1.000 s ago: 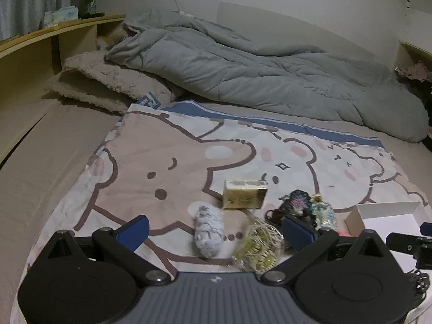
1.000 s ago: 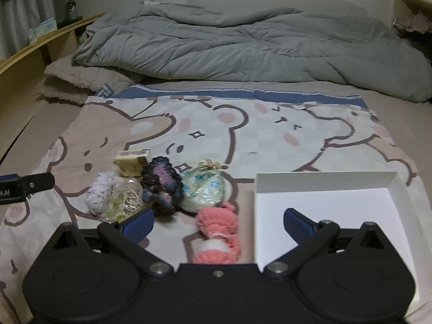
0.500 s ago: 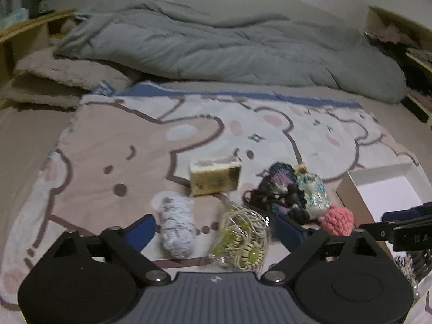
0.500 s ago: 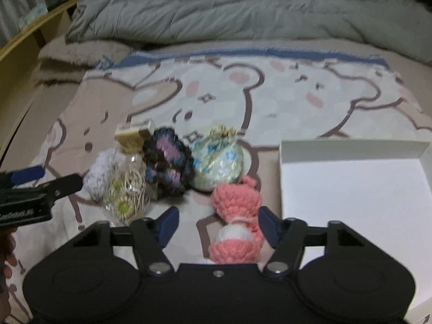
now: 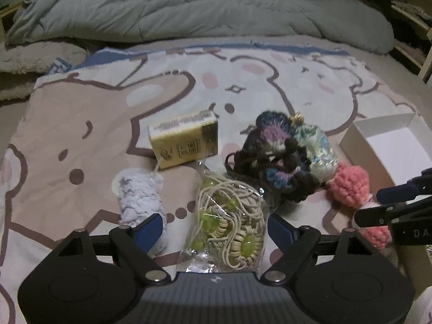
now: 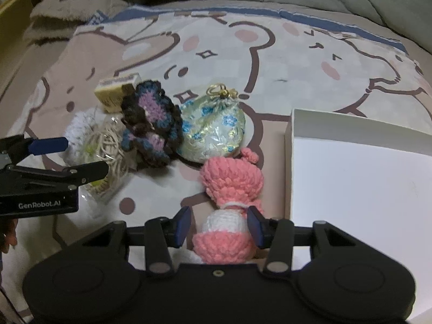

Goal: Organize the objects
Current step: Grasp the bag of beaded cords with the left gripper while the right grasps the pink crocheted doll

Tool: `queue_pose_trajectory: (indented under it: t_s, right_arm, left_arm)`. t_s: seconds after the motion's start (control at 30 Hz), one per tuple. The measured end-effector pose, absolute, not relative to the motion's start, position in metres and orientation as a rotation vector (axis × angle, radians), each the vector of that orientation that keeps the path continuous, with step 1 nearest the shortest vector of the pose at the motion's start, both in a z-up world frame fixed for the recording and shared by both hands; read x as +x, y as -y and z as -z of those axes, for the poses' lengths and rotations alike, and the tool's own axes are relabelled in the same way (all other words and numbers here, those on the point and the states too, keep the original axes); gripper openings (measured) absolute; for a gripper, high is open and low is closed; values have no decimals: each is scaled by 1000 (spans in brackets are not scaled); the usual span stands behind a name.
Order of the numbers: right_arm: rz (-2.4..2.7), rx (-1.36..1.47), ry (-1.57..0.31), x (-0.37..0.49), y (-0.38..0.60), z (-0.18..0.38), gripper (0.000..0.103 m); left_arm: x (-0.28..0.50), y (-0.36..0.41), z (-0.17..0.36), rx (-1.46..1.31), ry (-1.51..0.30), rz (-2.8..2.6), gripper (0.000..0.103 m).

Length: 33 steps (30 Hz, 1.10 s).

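Note:
A pink and white crochet toy (image 6: 229, 208) lies on the bear blanket between the open fingers of my right gripper (image 6: 220, 224); the pads stand close beside its white waist, apart from it. My left gripper (image 5: 216, 226) is open around a clear bag of cream cords and green beads (image 5: 229, 221). A white yarn roll (image 5: 140, 197), a yellow box (image 5: 183, 141), a dark crochet flower (image 5: 275, 159) and a brocade pouch (image 6: 213, 132) lie close together. A white open box (image 6: 359, 178) sits at the right.
A grey duvet (image 5: 202, 5) is heaped at the back of the bed. A plush pillow (image 5: 32, 56) lies at the back left. The bear blanket (image 6: 270, 48) covers the middle. A wooden shelf edge (image 6: 16, 0) runs along the left.
Both grippers have moved forward and down toward the objects. The right fingers have narrowed around the pink toy. The left fingers now straddle the bead bag.

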State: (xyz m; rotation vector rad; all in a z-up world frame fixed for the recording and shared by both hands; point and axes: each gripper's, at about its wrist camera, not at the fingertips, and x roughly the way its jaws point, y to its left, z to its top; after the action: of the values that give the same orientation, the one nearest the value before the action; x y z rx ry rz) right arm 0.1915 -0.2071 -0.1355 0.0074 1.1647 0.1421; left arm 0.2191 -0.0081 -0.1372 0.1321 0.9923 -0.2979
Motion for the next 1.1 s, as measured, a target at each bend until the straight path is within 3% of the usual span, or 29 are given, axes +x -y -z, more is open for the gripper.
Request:
queue_pose_trajectory:
  t_s: [0.33,0.47,0.57,1.1]
  right_arm:
    - [-122,-107,-1217,203,194,157,46]
    - [-115,-110,-1224,207,196,160,42]
    - [-122,-116,-1221,206,196,159,41]
    - [-130,-43,-1056,183,196,108,40]
  left_arm:
    - [233,17,159,161,-1044,337,85]
    - [235,16,160,121,-1076,356,64]
    - [233,18,157,143,-1077,344,57]
    - [206,-6,99,10,-970,227,53]
